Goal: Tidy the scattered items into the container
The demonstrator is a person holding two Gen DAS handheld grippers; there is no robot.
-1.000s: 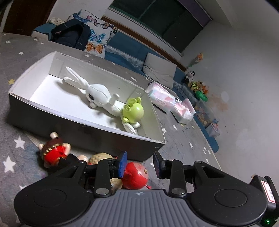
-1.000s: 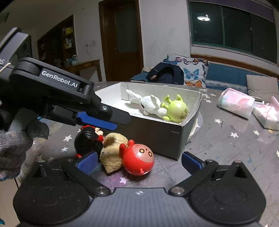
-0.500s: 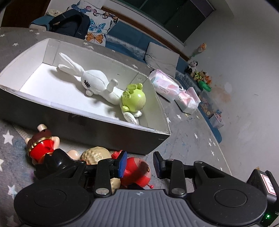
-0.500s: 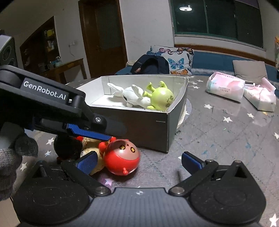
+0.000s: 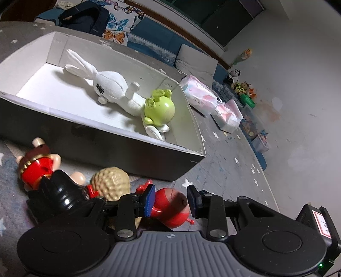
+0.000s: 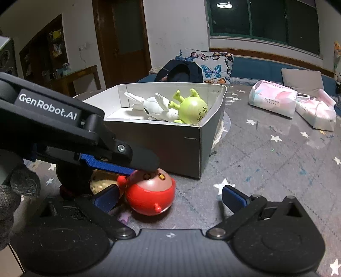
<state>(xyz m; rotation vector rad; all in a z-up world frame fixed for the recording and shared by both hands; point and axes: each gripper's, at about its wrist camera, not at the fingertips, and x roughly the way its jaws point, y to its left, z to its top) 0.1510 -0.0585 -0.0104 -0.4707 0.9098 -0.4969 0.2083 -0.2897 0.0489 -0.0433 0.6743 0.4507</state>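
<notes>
A grey box (image 5: pixel 149 157) (image 6: pixel 170 144) with a white inside holds a white plush rabbit (image 5: pixel 106 85) (image 6: pixel 155 106) and a green round toy (image 5: pixel 159 108) (image 6: pixel 191 108). In front of it on the table lie a red round toy (image 5: pixel 170 206) (image 6: pixel 149 198), a tan bumpy toy (image 5: pixel 110 181), a black toy (image 5: pixel 59 196) and a red-and-brown figure (image 5: pixel 36 164). My left gripper (image 5: pixel 170 202) is open with its jaws on both sides of the red round toy. My right gripper (image 6: pixel 168 196) is open wide just before the same toy.
Two pink-and-white tissue packs (image 5: pixel 198 95) (image 6: pixel 275 98) lie on the star-patterned cloth to the right of the box. A sofa with a butterfly cushion (image 6: pixel 213 64) and a dark backpack (image 5: pixel 85 17) stands behind. Small toys (image 5: pixel 243 87) line the far wall.
My left gripper has come down and forward until its jaws straddle the red round toy. My right gripper has moved closer to that toy. Both stay open.
</notes>
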